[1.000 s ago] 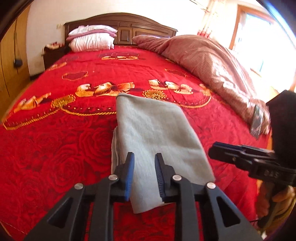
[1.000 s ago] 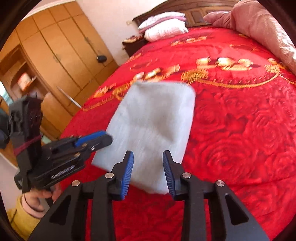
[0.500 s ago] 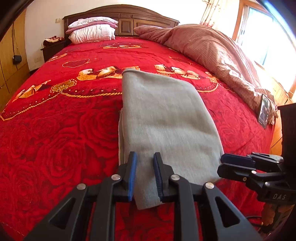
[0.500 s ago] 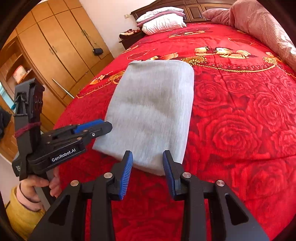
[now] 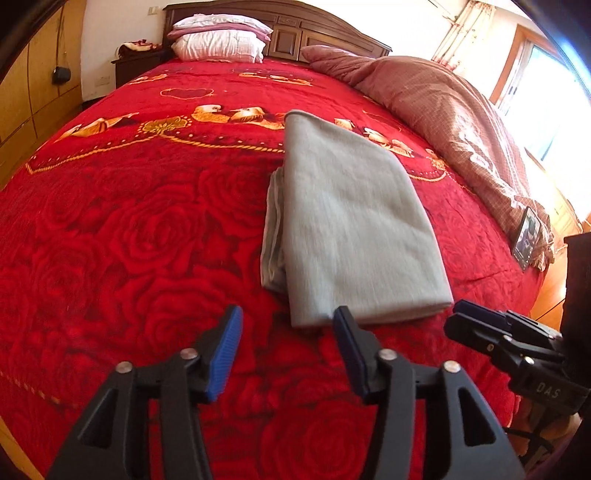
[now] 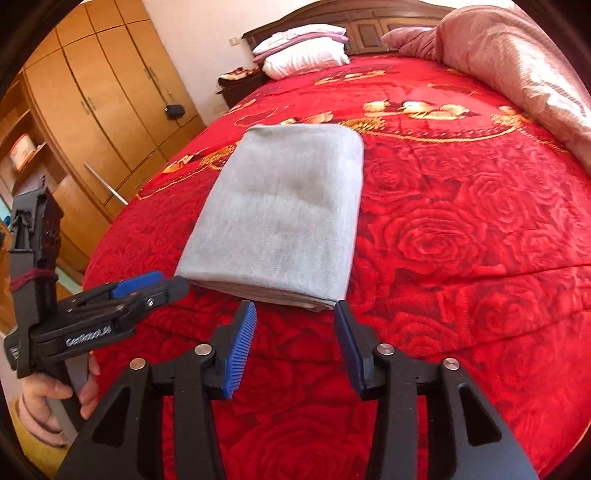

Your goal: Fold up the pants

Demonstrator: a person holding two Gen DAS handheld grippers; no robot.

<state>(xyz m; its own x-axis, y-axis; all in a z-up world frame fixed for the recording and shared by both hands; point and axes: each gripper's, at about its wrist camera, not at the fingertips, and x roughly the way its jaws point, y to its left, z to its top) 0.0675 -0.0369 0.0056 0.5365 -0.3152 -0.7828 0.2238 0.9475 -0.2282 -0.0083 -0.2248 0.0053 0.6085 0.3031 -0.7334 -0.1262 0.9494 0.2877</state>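
Observation:
The grey pants lie folded into a flat rectangle on the red rose bedspread, seen also in the right wrist view as the pants. My left gripper hovers just short of their near left corner, its jaws opening, with only bedspread between them. My right gripper stands just short of the near right corner, jaws opening too, and the pads press on no cloth. Each gripper shows in the other's view: the right one, the left one held by a hand.
Pillows lie at the wooden headboard. A pink quilt is heaped along the bed's right side, with a dark phone propped at its near end. Wooden wardrobes stand left of the bed.
Both grippers have let go of the pants' near edge and opened wider. The pants now lie flat on the bed, and both grippers have drawn back a little toward me.

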